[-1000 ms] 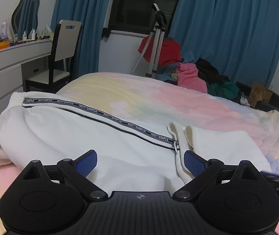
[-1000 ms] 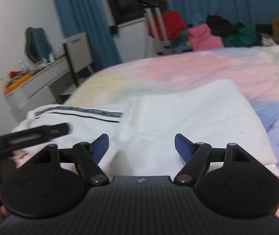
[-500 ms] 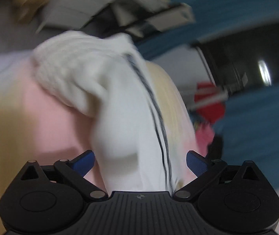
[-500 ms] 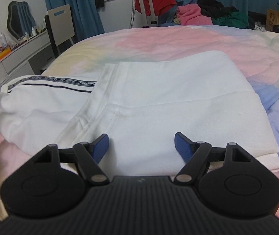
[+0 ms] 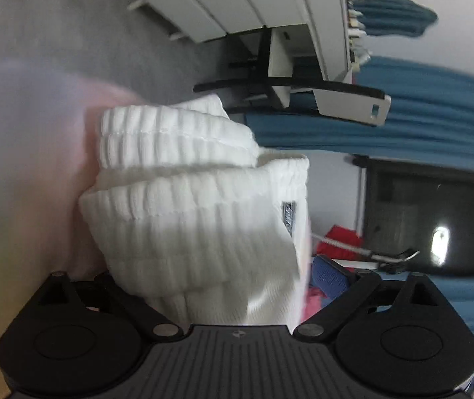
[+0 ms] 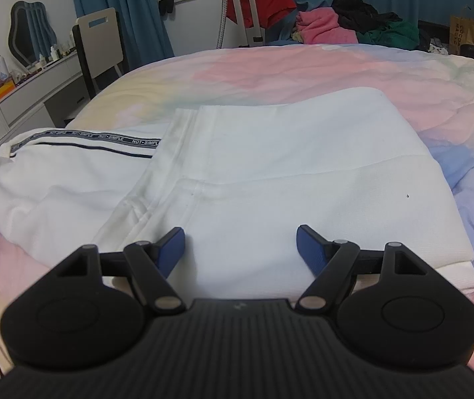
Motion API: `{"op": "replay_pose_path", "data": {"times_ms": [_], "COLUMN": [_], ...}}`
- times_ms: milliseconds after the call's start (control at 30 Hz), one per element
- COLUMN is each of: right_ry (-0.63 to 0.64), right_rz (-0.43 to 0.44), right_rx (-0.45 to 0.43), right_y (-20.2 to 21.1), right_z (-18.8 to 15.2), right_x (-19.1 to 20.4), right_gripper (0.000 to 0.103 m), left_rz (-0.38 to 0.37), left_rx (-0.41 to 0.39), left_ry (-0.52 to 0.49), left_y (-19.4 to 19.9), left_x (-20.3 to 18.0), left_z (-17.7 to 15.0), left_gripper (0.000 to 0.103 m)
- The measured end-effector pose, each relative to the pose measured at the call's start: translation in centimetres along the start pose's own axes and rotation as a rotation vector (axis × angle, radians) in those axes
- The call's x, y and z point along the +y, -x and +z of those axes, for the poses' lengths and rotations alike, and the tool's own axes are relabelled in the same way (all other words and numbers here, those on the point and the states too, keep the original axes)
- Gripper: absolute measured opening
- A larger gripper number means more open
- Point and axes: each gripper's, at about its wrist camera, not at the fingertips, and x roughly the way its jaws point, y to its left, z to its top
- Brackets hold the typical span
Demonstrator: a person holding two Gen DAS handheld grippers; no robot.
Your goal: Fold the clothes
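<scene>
Two grippers work a white garment (image 6: 270, 179) that lies partly folded on the pastel bed (image 6: 303, 73). With its view turned sideways, the left gripper (image 5: 213, 282) has the garment's ribbed cuffs (image 5: 187, 206) bunched between its jaws; only one blue pad (image 5: 331, 279) shows, the other is hidden by cloth, so I cannot tell whether it is clamped. Low over the garment's near edge, the right gripper (image 6: 240, 249) has its jaws spread wide and holds nothing. Away from that edge, a printed black stripe (image 6: 87, 138) runs along the garment's left part, and a clothes pile (image 6: 353, 23) sits past the garment's far side. Thick, soft and limp, the knit should sag and slide when lifted; doubled hems and ribbed cuffs look like the firmest places to pinch.
</scene>
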Motion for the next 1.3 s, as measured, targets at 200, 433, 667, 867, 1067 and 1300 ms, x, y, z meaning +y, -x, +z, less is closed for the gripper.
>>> {"op": "replay_pose_path", "data": {"times_ms": [200,433,667,867,1067,1300], "right_ry": [-0.004,0.104,0.022,-0.196,-0.458,-0.750], "right_rz": [0.004,0.020,0.060,0.006,-0.113,-0.143], "right_rx": [-0.007,-0.024,-0.009,-0.123,-0.256,-0.437], "right_y": [0.2,0.6,1.3,4.5,7.7,11.0], "right_z": [0.4,0.1,0.2,2.1,2.9,1.5], "right_x": [-0.1,1.5,0.0,-5.2,-13.0,-19.8], "right_gripper": [0.076,0.076,0.076,0.076,0.076,0.078], "left_rz": [0.087,0.112,0.017,-0.108,-0.207,-0.241], "left_rx": [-0.084,-0.216,-0.415,-0.517,-0.561,-0.449], "left_ry": [-0.171,-0.567,-0.976,-1.195,-1.440,-1.747], "left_y": [-0.8,0.5,4.0,4.4,1.3,-4.5], "left_x": [-1.3,-7.4,-16.2,-22.2,-22.7,-17.8], "left_z": [0.3,-4.0,-15.1,-29.2,-45.8,-58.9], "left_gripper": [0.051,0.028,0.027,0.025,0.023,0.022]}}
